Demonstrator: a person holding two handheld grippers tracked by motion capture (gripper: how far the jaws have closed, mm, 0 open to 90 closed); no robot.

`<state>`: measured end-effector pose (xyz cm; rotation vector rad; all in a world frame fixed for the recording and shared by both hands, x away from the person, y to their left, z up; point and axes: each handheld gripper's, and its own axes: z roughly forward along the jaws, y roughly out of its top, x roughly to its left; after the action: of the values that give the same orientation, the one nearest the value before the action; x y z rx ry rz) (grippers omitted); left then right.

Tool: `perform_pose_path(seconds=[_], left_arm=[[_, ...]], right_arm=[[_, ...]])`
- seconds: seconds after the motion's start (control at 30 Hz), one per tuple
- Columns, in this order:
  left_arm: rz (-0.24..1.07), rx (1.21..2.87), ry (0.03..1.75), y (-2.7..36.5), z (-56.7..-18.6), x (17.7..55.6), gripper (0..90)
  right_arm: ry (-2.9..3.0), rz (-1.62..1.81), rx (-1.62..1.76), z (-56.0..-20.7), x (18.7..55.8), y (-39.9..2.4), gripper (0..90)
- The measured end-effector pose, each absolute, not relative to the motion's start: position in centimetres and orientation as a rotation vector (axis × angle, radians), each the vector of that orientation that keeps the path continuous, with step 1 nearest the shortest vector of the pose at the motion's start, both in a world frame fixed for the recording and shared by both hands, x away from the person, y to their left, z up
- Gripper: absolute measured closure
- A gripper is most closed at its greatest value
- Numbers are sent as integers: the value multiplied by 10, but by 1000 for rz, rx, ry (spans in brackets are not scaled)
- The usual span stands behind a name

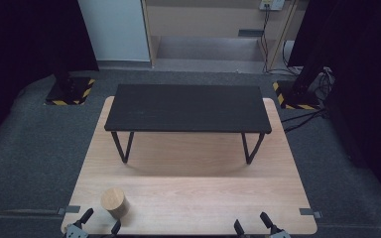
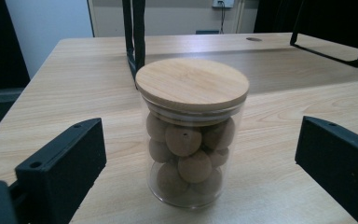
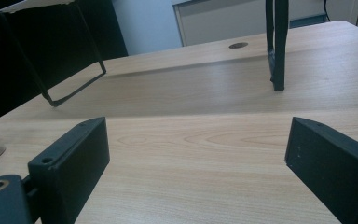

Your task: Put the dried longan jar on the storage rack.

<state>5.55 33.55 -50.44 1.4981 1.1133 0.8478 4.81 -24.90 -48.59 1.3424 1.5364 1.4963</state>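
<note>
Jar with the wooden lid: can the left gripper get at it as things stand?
Probably yes. The left gripper has its jaws wide open, facing the jar, which stands upright on the table just ahead. The jaws aren't touching the glass, and nothing lies between.

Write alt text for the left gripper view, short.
A clear glass jar with a round wooden lid, filled with brown balls, stands upright on a light wooden table. It sits ahead of the open left gripper, whose black jaws stand wide apart without touching it. A black shelf leg rises behind the jar.
</note>
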Motion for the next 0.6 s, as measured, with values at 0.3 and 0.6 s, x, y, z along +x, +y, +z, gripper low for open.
perform_pose_path(seconds=[0.3, 0.6], left_arm=[[845, 1506, 1099, 330, -513, 74, 5], [825, 1539, 1110, 327, -513, 94, 14]], right_arm=[[1538, 1485, 1352, -486, 50, -249, 64], [1536, 1473, 1363, -486, 51, -249, 64]])
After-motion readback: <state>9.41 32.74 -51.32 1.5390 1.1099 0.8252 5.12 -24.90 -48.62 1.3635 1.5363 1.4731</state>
